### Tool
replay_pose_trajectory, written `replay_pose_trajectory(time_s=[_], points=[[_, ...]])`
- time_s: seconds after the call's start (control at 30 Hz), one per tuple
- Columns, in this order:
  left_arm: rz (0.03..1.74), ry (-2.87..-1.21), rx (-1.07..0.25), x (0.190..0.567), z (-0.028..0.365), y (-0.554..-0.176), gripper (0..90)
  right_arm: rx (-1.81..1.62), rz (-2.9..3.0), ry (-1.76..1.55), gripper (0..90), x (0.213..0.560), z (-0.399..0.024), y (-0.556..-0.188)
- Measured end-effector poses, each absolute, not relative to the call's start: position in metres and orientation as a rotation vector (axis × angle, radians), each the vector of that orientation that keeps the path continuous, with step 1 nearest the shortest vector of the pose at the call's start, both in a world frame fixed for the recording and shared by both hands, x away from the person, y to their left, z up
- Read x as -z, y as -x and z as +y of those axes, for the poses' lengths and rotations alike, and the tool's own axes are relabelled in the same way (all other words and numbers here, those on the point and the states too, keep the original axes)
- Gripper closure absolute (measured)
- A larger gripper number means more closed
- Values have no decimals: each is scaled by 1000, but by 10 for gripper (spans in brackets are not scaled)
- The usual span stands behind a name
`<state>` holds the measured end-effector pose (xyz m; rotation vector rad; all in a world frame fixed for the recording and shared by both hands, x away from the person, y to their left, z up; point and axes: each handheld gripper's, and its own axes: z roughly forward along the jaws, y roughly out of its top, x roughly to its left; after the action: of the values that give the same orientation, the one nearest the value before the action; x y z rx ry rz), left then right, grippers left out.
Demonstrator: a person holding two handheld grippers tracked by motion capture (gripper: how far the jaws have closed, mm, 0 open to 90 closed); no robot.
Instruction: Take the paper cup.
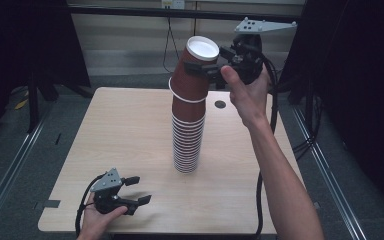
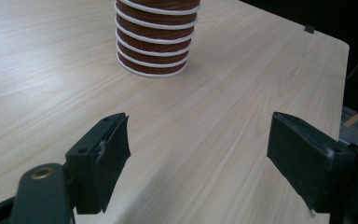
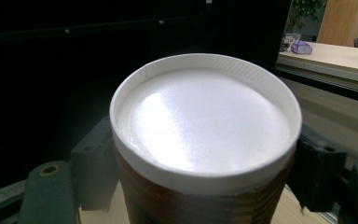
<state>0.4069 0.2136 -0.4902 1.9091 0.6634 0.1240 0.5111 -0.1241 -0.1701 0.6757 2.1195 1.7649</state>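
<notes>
Your left gripper [image 1: 136, 190] rests at the table's [image 1: 130, 130] near left edge, jaws apart, holding nothing. Farther off, mid-table, stands the cup stack [image 1: 188, 142]; your right gripper [image 1: 206, 70] is clamped on its tilted top cup [image 1: 192, 75].

The right gripper [image 1: 211, 67] is raised at arm's length, its jaws pressed on something between them. The left gripper [image 1: 136, 190] sits low, jaws parted and empty, pointing level.

A brown paper cup [image 1: 195, 67], upside down with its white base up, tilts atop the stack of inverted cups [image 1: 187, 142] standing mid-surface, partly lifted off it.
</notes>
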Motion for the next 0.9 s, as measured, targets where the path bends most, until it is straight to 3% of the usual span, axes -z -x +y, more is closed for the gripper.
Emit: replay_pose_trajectory(time_s=[0.9], points=[[659,-1913,-126,490,214,-407,206,-1953,1954,-662,227,171,-141,-502]])
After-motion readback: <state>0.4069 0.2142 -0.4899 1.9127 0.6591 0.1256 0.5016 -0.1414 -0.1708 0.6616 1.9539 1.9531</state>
